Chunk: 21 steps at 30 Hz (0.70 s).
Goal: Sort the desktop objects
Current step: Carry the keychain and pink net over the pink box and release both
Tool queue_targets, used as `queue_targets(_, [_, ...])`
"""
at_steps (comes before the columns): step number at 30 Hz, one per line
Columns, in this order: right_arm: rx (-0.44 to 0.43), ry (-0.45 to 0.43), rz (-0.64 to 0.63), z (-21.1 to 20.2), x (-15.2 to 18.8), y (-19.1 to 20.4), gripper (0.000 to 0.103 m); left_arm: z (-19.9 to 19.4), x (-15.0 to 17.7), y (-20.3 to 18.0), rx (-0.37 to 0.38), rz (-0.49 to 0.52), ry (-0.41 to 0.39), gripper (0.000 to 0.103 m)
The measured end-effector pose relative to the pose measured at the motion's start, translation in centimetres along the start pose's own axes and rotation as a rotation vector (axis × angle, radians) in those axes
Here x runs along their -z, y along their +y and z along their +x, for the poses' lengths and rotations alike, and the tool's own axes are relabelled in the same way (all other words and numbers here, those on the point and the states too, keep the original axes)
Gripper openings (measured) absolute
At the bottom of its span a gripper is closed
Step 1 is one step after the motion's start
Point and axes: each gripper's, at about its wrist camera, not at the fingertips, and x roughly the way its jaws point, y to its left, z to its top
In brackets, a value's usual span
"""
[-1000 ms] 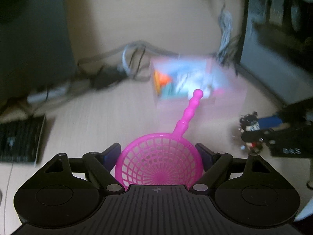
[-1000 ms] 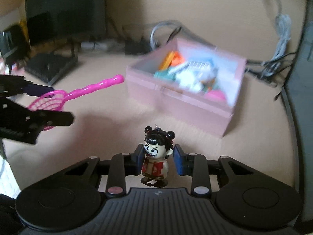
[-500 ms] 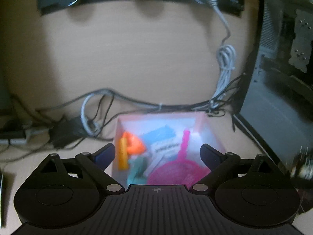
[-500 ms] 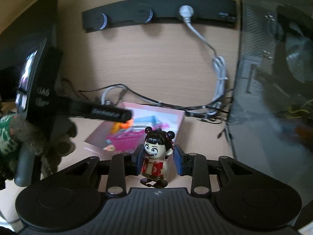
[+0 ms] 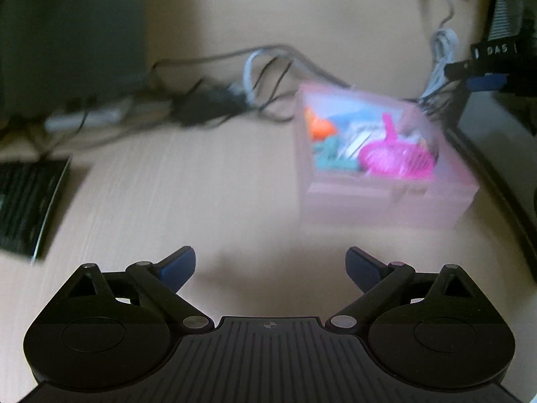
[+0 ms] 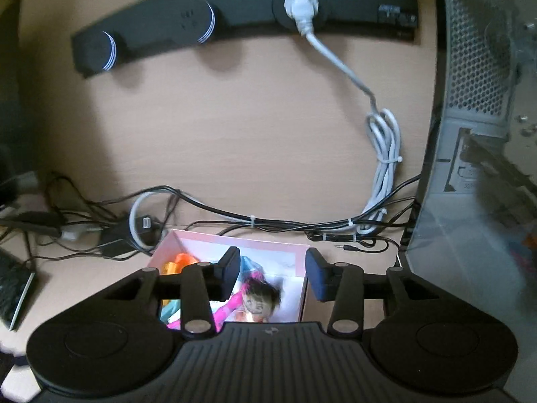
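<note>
Hanging directly over the pink box (image 6: 231, 245), the right gripper (image 6: 272, 277) has just been opening, and the doll figure (image 6: 260, 302) is seen loose below the spread jaws, inside the box beside the pink scoop (image 5: 392, 158). The left gripper (image 5: 270, 265) is spread wide w/ nothing between, the box lying ahead and to its right on the desk (image 5: 201, 201). No further item on the desk is shown; the left is judged nearer to anything on the keyboard (image 5: 27, 201) side.

A pale pink box (image 5: 386, 201) holds a magenta strainer (image 5: 392, 159), an orange toy (image 5: 320, 126) and a black-haired doll (image 6: 260, 302).
</note>
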Motion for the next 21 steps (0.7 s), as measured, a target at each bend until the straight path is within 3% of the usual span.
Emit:
queue_targets(5, [-0.029,0.032,-0.040,0.1,2.5,1.0,0.054,-0.2,3.1,1.1,-0.029,-0.019,0.045,0.100])
queue_targets(9, [-0.065,0.075,-0.114,-0.1,5.8,2.7,0.054,-0.2,4.4,0.8,-0.028,-0.032,0.073,0.101])
queue_targets(11, [-0.099,0.100,-0.121,0.2,6.8,3.3,0.044,-0.5,4.6,0.6,-0.031,-0.026,0.066,0.101])
queue_targets(15, [-0.096,0.141,-0.103,2.2,6.1,4.4,0.037,-2.0,4.4,0.3,-0.042,-0.037,0.020,0.101])
queue_targets(17, [-0.087,0.195,-0.067,3.8,5.6,4.5,0.018,-2.9,4.3,0.5,-0.052,-0.054,-0.009,0.102])
queue_targets(21, [-0.201,0.205,-0.044,5.1,5.4,5.4,0.011,-4.0,4.6,1.2,-0.077,-0.094,-0.024,0.102])
